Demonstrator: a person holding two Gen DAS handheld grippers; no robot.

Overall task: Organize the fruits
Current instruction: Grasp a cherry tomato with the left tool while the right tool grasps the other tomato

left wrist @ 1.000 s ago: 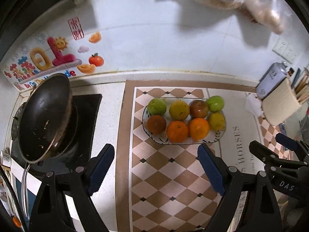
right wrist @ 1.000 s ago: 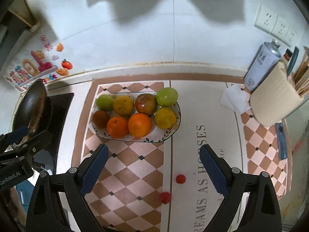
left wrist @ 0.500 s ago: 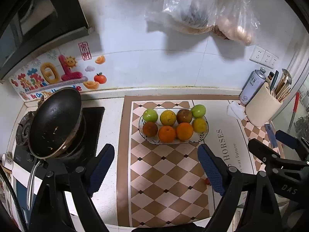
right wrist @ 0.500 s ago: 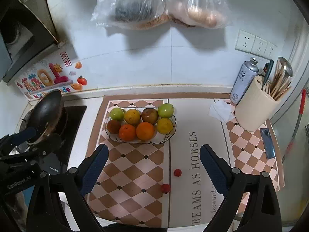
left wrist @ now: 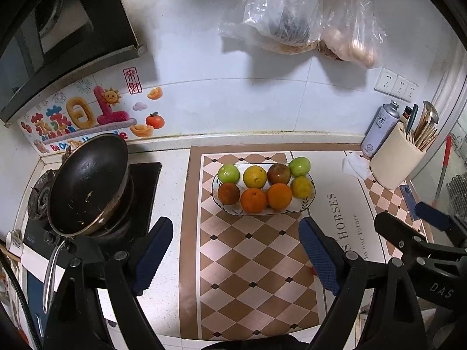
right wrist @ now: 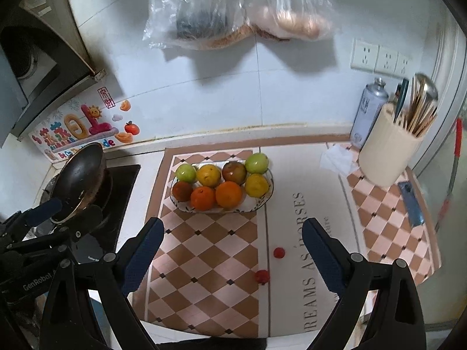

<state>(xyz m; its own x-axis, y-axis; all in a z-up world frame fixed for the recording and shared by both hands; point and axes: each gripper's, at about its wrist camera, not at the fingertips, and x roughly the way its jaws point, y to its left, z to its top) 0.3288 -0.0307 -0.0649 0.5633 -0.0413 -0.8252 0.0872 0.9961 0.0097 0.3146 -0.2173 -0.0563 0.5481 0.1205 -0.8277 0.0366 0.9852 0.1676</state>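
Observation:
A patterned oval plate [left wrist: 310, 201] [right wrist: 264, 201] on the checkered mat holds several fruits in two rows: green apples [left wrist: 228, 173] [right wrist: 256, 163], yellow citrus [left wrist: 255, 176], a reddish-brown fruit [left wrist: 278, 173] and oranges [left wrist: 253, 200] [right wrist: 228, 194]. Two small red fruits [right wrist: 279, 253] [right wrist: 261, 276] lie on the mat in front of the plate. My left gripper [left wrist: 236, 253] hangs open and empty above the mat, well short of the plate. My right gripper [right wrist: 233, 255] is open and empty too, above the small red fruits.
A black pan [left wrist: 87, 183] sits on the stove at the left. At the right stand a cream utensil holder [left wrist: 395, 160], a spray can [left wrist: 379, 128], a crumpled tissue [right wrist: 335, 159] and a blue object [right wrist: 410, 204]. Plastic bags [left wrist: 300, 17] hang on the tiled wall.
Both grippers rose and drew back from the plate, so the fruit looks smaller and the hanging bags came into view. Both sets of jaws stayed as wide apart as before.

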